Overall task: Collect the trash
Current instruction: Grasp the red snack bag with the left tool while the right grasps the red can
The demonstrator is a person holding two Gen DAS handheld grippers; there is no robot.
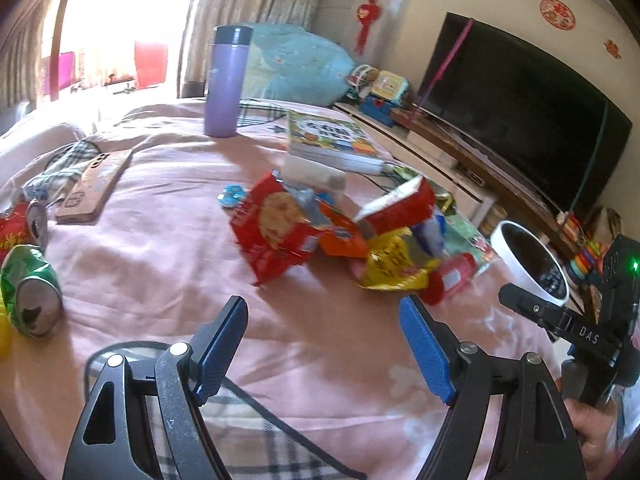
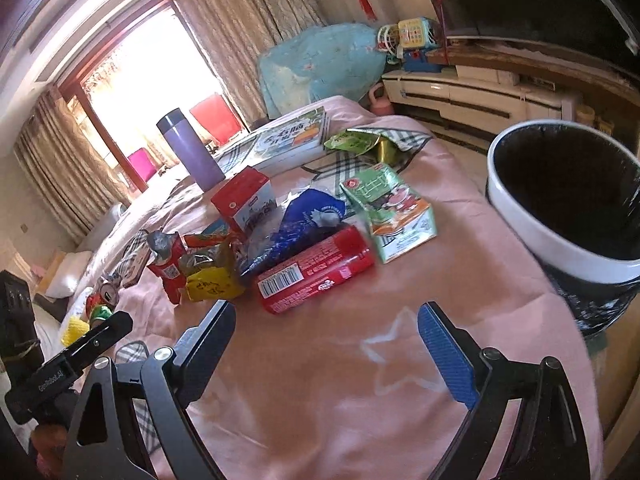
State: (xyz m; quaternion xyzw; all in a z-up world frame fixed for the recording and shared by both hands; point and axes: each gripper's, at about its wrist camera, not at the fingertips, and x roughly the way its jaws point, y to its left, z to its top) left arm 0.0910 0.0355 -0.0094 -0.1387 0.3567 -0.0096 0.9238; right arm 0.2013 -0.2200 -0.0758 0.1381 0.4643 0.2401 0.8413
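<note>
Your left tool (image 1: 322, 322) is released, jaws spread wide and holding nothing, hovering over the pink bed cover (image 1: 160, 272). Just beyond it lies the trash pile: a red snack bag (image 1: 276, 228), an orange wrapper (image 1: 344, 236), a yellow wrapper (image 1: 394, 264) and a red-and-white carton (image 1: 400, 204). A crushed green can (image 1: 30, 292) lies at the near left.

Your right tool (image 2: 326, 322) is also released and empty, above the same cover. Just ahead of it lies a red tube (image 2: 316, 268), touching a blue bag (image 2: 296, 228); a green carton (image 2: 390, 212) sits just right of them. The white bin (image 2: 560, 196) with its black liner stands at the right, beside the bed. A purple flask (image 2: 190, 148) stands upright farther back, left of a book (image 2: 288, 136).
</note>
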